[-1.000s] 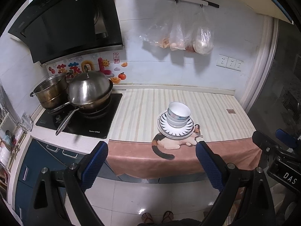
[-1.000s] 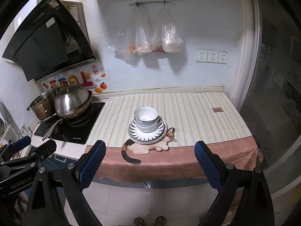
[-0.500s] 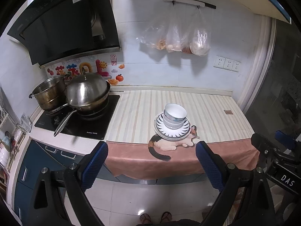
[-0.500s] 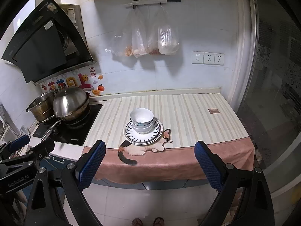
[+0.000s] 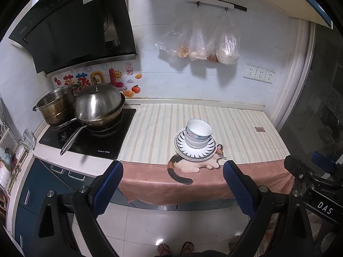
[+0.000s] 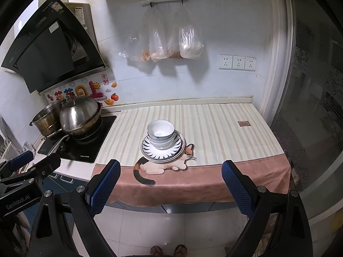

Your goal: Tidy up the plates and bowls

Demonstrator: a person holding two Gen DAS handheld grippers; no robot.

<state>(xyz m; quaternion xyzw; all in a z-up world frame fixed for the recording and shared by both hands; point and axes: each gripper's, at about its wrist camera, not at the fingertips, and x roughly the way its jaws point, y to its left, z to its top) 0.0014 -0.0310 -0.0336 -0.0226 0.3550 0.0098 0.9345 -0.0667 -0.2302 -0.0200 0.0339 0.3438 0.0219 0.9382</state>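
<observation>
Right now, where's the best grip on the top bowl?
Probably the top bowl's rim, from above: one finger inside, one outside. It sits upright, nested in the bowls on the plates, so only its rim is exposed.

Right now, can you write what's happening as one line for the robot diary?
stage: approach | left claw: open, empty | right claw: open, empty | bowls: stacked on plates | plates: on countertop, untouched

Both views now sit farther back from the stacked bowls and plates (more floor shows).
</observation>
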